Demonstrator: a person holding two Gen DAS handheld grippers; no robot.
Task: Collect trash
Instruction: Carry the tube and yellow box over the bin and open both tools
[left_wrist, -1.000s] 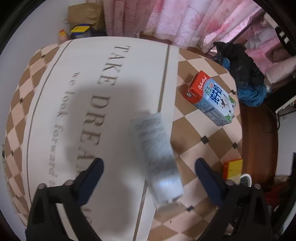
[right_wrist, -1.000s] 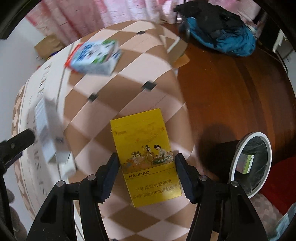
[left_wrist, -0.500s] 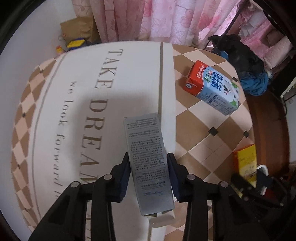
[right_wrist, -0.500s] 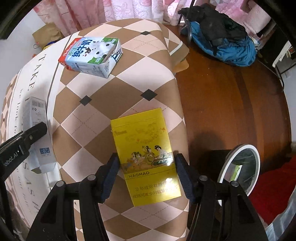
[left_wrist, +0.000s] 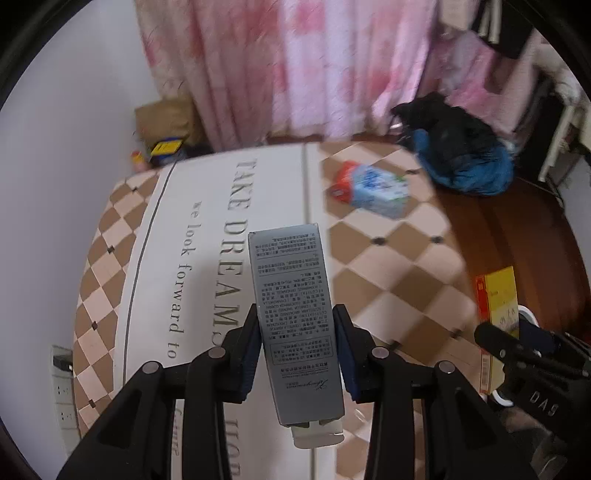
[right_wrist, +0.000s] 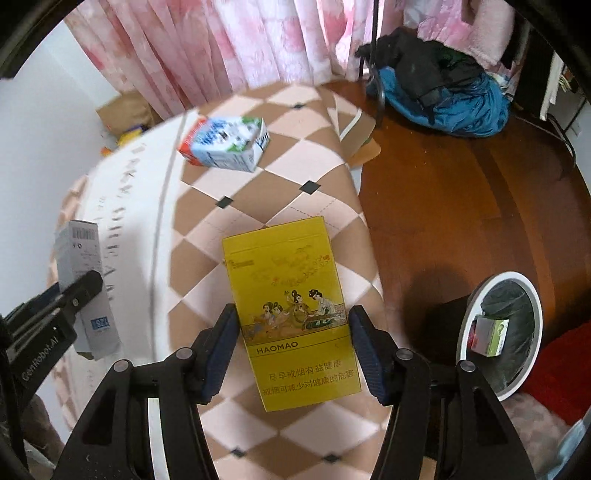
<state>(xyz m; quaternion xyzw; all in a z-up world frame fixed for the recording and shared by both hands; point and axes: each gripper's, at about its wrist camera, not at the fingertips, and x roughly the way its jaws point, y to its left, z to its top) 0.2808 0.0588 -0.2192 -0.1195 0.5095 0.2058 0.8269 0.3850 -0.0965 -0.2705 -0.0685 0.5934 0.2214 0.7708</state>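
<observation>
My left gripper (left_wrist: 297, 341) is shut on a long grey carton (left_wrist: 291, 317) printed with small text, lifted above the checkered tablecloth (left_wrist: 391, 258). The same grey carton (right_wrist: 83, 280) shows at the left of the right wrist view. My right gripper (right_wrist: 293, 343) is shut on a flat yellow HAOMAO box (right_wrist: 291, 306), also raised off the cloth; that yellow box (left_wrist: 496, 295) shows at the right of the left wrist view. A blue and white milk carton (left_wrist: 369, 190) (right_wrist: 225, 142) lies on its side at the far part of the table.
A round white-rimmed bin (right_wrist: 502, 328) with a black liner stands on the wooden floor to the right, a small box inside it. A blue and black heap of clothes (right_wrist: 439, 88) lies on the floor at the back. Pink curtains (left_wrist: 295, 66) hang behind the table.
The left gripper closed on the grey carton and lifted it off the cloth. The right gripper rose with the yellow box held between its fingers.
</observation>
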